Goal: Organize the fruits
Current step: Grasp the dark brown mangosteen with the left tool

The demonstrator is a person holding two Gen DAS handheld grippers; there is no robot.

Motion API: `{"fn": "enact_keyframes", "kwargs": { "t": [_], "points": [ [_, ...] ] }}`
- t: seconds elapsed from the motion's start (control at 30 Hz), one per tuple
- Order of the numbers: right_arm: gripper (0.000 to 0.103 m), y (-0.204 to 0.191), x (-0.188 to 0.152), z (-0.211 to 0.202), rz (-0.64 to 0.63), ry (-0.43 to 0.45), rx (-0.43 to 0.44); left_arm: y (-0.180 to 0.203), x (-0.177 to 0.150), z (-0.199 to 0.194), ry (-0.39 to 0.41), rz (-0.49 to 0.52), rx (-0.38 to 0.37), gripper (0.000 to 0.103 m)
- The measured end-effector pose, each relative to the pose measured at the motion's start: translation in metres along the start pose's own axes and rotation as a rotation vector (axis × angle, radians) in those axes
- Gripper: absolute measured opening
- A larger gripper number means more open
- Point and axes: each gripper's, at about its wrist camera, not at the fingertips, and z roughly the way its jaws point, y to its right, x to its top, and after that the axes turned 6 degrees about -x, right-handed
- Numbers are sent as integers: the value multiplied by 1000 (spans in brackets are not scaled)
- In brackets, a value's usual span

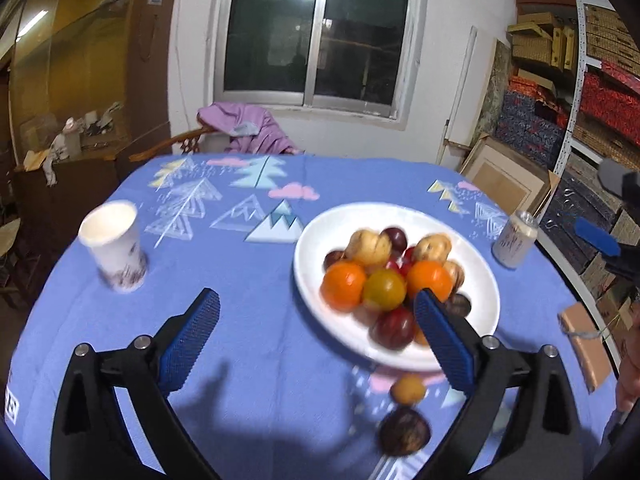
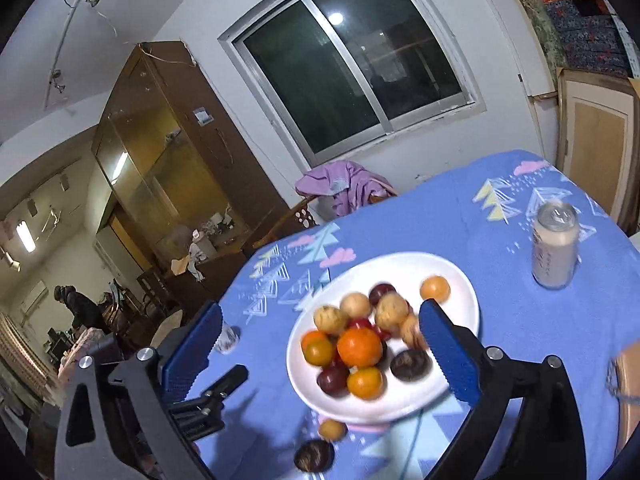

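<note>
A white plate (image 1: 320,232) on the blue tablecloth holds a pile of fruit: two oranges (image 1: 343,286), a yellow-green fruit (image 1: 384,289), dark plums and pale tan fruits. Two loose fruits lie on the cloth just in front of the plate, a small yellow one (image 1: 407,389) and a dark one (image 1: 405,431). My left gripper (image 1: 316,300) is open above the cloth at the plate's near left side, with nothing held. In the right wrist view my right gripper (image 2: 320,312) is open over the plate (image 2: 460,280), nothing between its fingers. The same loose yellow fruit (image 2: 332,430) and dark fruit (image 2: 314,456) lie below it.
A paper cup (image 1: 116,246) stands at the left of the table and a drink can (image 1: 515,240) to the right of the plate. A brown flat box (image 1: 586,348) lies at the right edge. Behind the table is a chair with a purple garment (image 1: 248,128).
</note>
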Motion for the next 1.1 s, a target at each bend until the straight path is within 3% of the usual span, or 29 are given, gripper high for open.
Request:
{"fn": "enact_keyframes", "kwargs": {
  "t": [0.07, 0.17, 0.3, 0.47, 0.83, 1.1],
  "points": [
    [99, 15, -18, -3, 33, -3, -23, -4, -21, -3, -39, -4, -2, 96],
    [99, 49, -42, 2, 136, -76, -63, 6, -46, -6, -63, 46, 11, 96],
    [100, 84, -53, 5, 300, -128, -56, 38, -73, -7, -67, 184, 31, 96],
    [100, 89, -53, 3, 327, -134, -49, 68, -93, 7, -111, 340, 46, 96],
    [100, 79, -53, 3, 281, -140, -39, 67, -92, 24, -188, 312, 66, 97],
    [100, 80, -52, 2, 283, -140, -46, 79, -96, 33, -226, 363, 106, 97]
  ]
}}
